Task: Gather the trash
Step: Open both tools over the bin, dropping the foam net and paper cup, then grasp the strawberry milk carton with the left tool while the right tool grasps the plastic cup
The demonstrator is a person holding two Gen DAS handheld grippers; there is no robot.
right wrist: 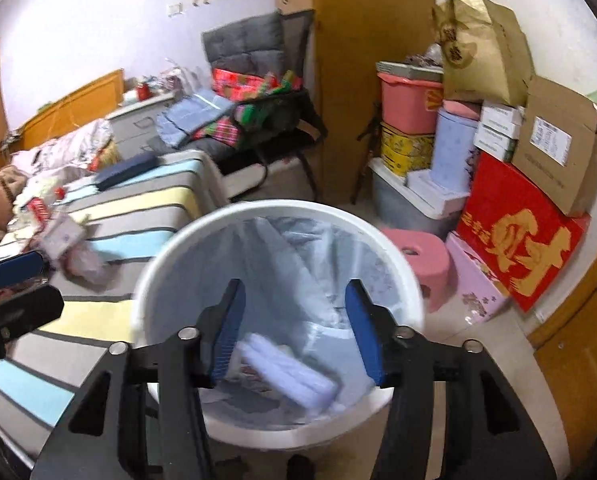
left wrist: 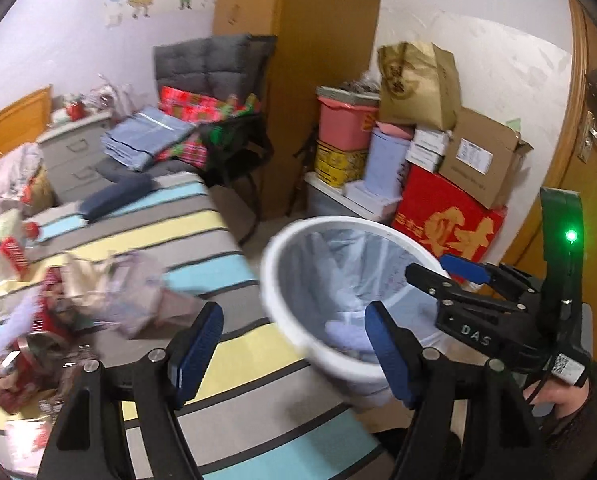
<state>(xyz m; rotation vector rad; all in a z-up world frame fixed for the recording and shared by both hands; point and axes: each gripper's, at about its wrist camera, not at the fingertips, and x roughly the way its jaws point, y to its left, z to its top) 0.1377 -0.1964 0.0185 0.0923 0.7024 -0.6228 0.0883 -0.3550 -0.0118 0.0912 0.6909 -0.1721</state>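
Observation:
A white bin [right wrist: 158,264] with a clear liner stands beside the striped bed [right wrist: 138,204]. A pale lilac wrapper [right wrist: 286,376] lies in the bottom of the bin. My right gripper [right wrist: 294,332] hangs open over the bin's mouth, nothing between its blue pads. My left gripper [left wrist: 294,348] is open and empty, over the bed's edge next to the bin [left wrist: 282,264]. The right gripper [left wrist: 446,270] shows in the left wrist view above the bin. Crumpled red packets and wrappers [left wrist: 38,344] lie in a heap on the bed at the left, also seen in the right wrist view as scattered trash [right wrist: 66,240].
A stack of boxes with a red carton [right wrist: 518,232] stands against the wall behind the bin, and a pink stool [right wrist: 418,260] sits beside it. A grey chair [right wrist: 254,80] loaded with folded cloth stands at the bed's far end. A wooden door [left wrist: 594,168] is on the right.

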